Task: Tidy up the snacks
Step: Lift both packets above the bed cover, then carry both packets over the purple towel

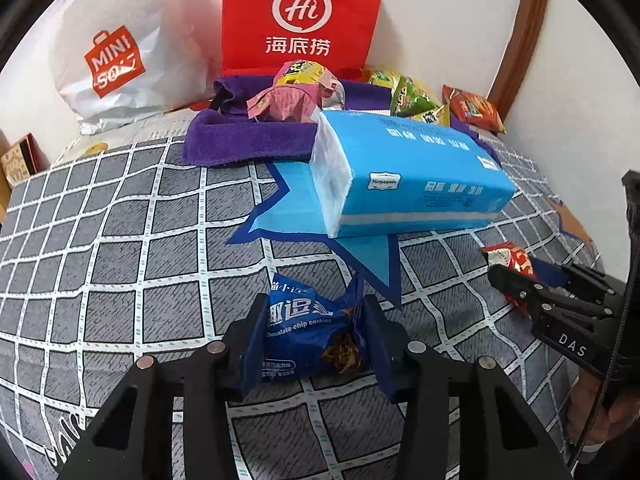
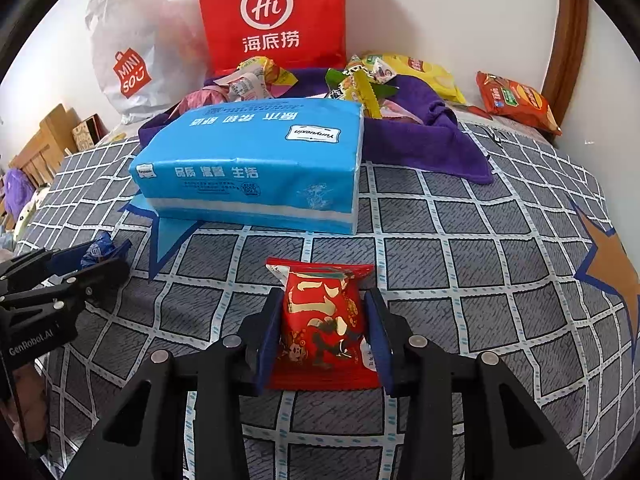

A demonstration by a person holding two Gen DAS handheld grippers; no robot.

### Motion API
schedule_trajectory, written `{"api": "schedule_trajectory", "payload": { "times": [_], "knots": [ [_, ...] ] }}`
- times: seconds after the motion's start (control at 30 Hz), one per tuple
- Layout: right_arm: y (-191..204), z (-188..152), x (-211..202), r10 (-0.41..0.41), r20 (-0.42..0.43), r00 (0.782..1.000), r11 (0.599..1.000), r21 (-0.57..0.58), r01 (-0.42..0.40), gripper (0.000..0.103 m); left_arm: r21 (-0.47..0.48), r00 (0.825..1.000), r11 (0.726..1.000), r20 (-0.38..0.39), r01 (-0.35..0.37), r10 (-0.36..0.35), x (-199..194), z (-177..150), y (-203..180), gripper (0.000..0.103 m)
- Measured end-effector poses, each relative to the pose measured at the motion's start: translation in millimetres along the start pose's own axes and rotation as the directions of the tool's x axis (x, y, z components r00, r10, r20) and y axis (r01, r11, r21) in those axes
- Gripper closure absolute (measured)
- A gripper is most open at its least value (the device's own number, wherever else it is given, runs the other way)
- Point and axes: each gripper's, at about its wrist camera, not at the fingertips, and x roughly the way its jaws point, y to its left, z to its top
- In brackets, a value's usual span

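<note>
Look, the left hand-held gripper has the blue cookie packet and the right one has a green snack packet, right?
Nearly. The left hand-held gripper does clamp the blue cookie packet, but the packet in the right hand-held gripper is red, not green. The right wrist view shows it plainly between the pads. The green packets lie on the purple towel, behind the tissue pack.

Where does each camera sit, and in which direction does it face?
Left wrist: on the left gripper, looking down over the checked bedcover toward the wall; its jaws flank the blue cookie packet; right gripper beside.
Right wrist: on the right gripper, same direction; jaws flank the red snack packet; left gripper beside.
Shared: blue tissue pack, purple towel, red bag.
</note>
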Motion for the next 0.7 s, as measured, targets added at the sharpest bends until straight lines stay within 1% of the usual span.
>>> {"api": "schedule_trajectory", "payload": {
  "times": [0.07,0.13,0.23,0.43,0.6,0.7],
  "knots": [
    [-1.5,-0.1,-1.5,0.008,0.005,1.000,1.000,0.010,-0.008,0.064,-0.016,1.000,1.000,-0.011,0.021,-0.021,-3.6,-0.8,3.1,0.061],
    [-2.5,-0.6,-3.3,0.005,0.008,1.000,1.000,0.020,-0.005,0.064,-0.035,0.998,0.998,-0.018,0.056,-0.057,-10.6,-1.8,6.5,0.061],
    [-2.1,-1.6,-9.8,-0.001,0.014,1.000,1.000,0.031,0.000,0.064,-0.047,0.996,0.995,-0.007,0.089,-0.089,-26.4,-1.0,9.6,0.061],
    [6.2,4.3,-41.3,-0.002,0.064,0.998,1.000,0.027,0.000,0.064,-0.047,0.992,0.992,0.033,0.120,-0.119,-59.1,13.3,8.7,0.061],
    [11.4,22.3,-74.2,-0.018,0.117,0.993,0.999,0.031,0.015,0.064,-0.022,0.992,0.993,0.065,0.113,-0.111,-83.2,31.4,-1.7,0.061],
    [11.7,36.4,-92.4,-0.034,0.147,0.988,0.999,0.032,0.030,0.064,-0.016,0.988,0.991,0.078,0.134,-0.133,-95.2,42.9,-7.8,0.061]
  ]
}}
